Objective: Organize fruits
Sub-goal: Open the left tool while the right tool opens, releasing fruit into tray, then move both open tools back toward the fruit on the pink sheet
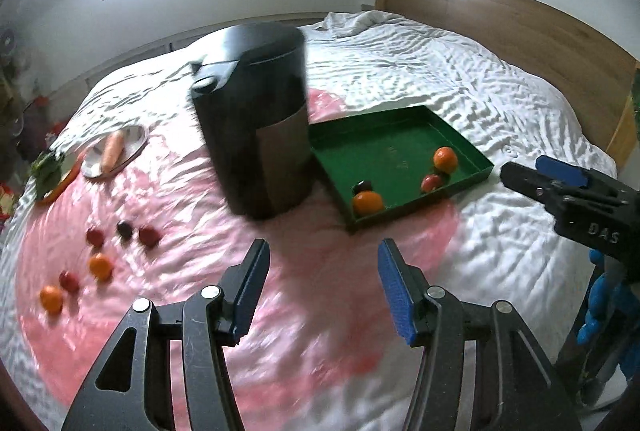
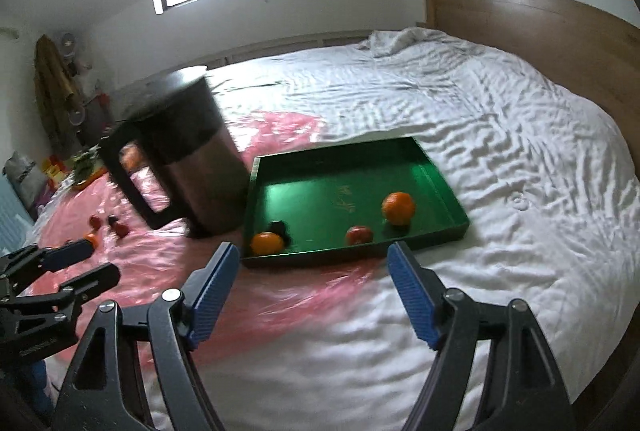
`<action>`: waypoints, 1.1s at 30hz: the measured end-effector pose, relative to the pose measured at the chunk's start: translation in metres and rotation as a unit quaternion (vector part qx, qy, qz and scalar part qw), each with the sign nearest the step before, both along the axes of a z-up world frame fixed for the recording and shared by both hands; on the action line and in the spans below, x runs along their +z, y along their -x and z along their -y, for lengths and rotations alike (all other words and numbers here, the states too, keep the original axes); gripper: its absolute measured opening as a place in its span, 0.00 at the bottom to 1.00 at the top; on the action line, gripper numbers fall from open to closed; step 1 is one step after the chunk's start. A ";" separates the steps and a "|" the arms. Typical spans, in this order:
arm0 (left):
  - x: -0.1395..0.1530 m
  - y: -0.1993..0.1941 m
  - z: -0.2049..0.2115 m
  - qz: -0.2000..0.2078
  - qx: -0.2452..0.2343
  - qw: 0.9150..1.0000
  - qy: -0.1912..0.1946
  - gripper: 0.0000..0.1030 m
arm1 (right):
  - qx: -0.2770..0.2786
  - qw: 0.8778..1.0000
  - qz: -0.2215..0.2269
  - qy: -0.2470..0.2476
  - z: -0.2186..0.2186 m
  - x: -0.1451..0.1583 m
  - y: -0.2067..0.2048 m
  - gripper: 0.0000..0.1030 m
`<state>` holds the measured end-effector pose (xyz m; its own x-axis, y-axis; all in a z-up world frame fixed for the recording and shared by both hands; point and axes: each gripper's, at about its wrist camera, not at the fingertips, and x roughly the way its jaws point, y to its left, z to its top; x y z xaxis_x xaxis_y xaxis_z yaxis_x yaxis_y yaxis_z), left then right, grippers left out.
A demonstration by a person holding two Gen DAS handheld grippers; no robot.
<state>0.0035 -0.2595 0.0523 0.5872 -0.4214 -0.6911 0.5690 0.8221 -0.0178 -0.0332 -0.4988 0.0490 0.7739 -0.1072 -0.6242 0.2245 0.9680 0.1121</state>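
A green tray (image 1: 404, 209) (image 2: 436, 187) lies on the bed and holds two oranges (image 1: 445, 159) (image 2: 398, 207), a red fruit (image 1: 431, 182) (image 2: 359, 234) and a small dark fruit (image 1: 362, 186) (image 2: 278, 227). Several loose fruits lie on the pink sheet at the left: oranges (image 1: 100, 266), red ones (image 1: 148, 236) and a dark one (image 1: 125, 229). My left gripper (image 1: 322, 255) (image 2: 105, 260) hovers open over the pink sheet, holding nothing. My right gripper (image 2: 312, 251) (image 1: 520, 167) is wide open and holds nothing, just in front of the tray's near edge.
A tall black container with a handle (image 1: 256, 119) (image 2: 188, 159) stands between the tray and the loose fruits. At the far left, a metal plate (image 1: 136, 139) holds a carrot (image 1: 112, 151), beside leafy greens (image 1: 50, 167). A wooden headboard (image 1: 520, 31) bounds the white bedding.
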 end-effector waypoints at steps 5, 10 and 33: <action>-0.001 0.008 -0.036 -0.002 0.031 1.000 0.002 0.52 | 0.043 0.999 0.022 -0.013 -0.033 0.006 0.011 1.00; 0.000 0.012 -0.066 0.011 0.060 0.998 -0.001 0.56 | 0.106 0.994 0.026 -0.024 -0.074 0.009 0.017 1.00; -0.050 -0.020 -0.255 -0.022 0.223 0.975 0.005 0.64 | 0.282 0.959 -0.031 -0.022 -0.232 -0.011 -0.006 1.00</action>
<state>0.0238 -0.0045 0.0020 0.6832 -0.1387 -0.7170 0.1538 0.9871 -0.0444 -0.0271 -0.2666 0.0380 0.6627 0.3442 -0.6652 -0.3251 0.9323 0.1585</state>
